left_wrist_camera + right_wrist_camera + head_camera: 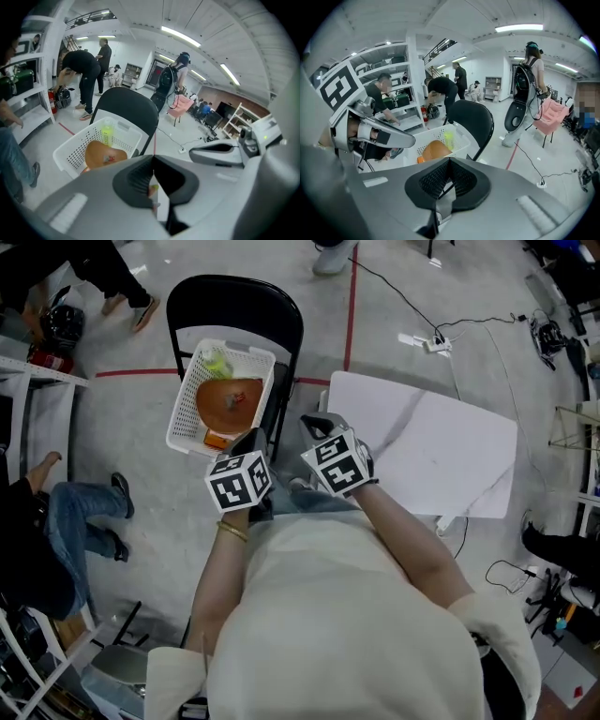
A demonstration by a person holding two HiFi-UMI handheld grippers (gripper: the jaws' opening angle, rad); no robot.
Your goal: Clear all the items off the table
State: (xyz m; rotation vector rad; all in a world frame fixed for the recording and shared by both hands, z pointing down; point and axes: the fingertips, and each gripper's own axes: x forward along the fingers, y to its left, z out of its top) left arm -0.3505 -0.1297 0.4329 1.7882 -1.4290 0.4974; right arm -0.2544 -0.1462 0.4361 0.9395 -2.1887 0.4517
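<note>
Risk first: the white basket (185, 399) sits on the seat of a black folding chair (234, 296), and in the head view it seems to hang a little past the seat's left side. We judge that a bump from either gripper could tip it and spill the load. A cable on the floor beyond the white table (450, 456) could also catch a foot.

The task's things lie in that basket: a round orange-brown dish (228, 404) and, behind it, a yellow-green bottle (217, 362). The table top looks bare, so we judge the clearing all but done.

Both arms are bent and drawn in against a cream shirt. The marker cubes sit side by side and both grippers slant downward toward the chair. The left gripper (253, 439) has its jaws pressed fully together with nothing between them. The right gripper (319, 423) is the same, closed and empty. Neither touches the basket.
</note>
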